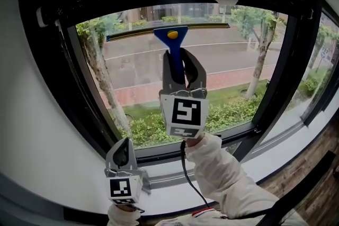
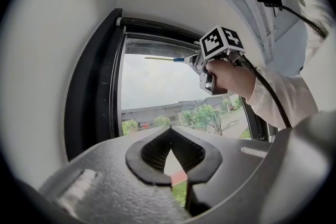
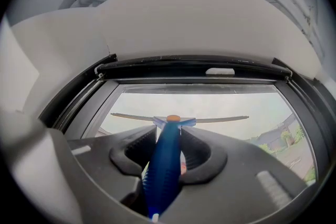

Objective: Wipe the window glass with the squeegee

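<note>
Clamped right gripper (image 1: 180,59) on squeegee (image 1: 170,33) mid-handle, blade at 12 o'clock; judged it light, stiff. Hung left gripper (image 1: 125,147), pinched shut, empty, at 7 o'clock.

The squeegee (image 1: 170,39) stands upright in front of the window glass (image 1: 132,71). Its blade lies across the upper part of the pane, and its handle runs down between the fingers (image 1: 198,72) of the right gripper (image 1: 183,61). The left gripper (image 1: 125,143) sits lower and to the left, before the window sill (image 1: 175,171), well apart from the squeegee.
</note>
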`<action>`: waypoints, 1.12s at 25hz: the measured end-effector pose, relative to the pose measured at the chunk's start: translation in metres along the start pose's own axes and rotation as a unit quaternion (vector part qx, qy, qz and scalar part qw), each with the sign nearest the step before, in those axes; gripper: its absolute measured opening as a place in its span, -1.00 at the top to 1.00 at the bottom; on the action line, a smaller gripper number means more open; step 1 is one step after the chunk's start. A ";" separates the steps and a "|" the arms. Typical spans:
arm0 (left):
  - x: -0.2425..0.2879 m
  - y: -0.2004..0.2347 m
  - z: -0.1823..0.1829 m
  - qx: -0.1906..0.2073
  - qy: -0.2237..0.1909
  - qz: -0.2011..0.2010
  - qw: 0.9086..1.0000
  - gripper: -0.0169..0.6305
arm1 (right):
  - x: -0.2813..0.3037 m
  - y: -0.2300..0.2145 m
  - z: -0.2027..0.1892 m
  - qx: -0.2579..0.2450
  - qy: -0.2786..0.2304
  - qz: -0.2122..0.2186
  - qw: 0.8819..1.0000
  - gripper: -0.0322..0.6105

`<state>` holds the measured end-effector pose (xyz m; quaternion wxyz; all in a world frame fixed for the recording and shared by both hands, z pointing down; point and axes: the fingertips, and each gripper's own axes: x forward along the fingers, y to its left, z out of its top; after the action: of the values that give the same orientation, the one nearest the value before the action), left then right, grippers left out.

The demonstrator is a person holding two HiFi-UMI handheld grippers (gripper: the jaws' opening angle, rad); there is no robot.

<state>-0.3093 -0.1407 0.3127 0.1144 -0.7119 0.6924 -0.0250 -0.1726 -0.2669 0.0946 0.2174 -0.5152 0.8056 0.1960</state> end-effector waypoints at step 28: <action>0.008 -0.028 -0.034 0.010 0.038 -0.026 0.999 0.95 | -0.065 0.010 -0.099 -0.019 0.063 0.014 0.998 0.45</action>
<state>-0.2882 -0.1529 0.3503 0.0946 -0.7273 0.6770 -0.0619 -0.1724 -0.2681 0.2130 0.1542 -0.5188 0.8211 0.1815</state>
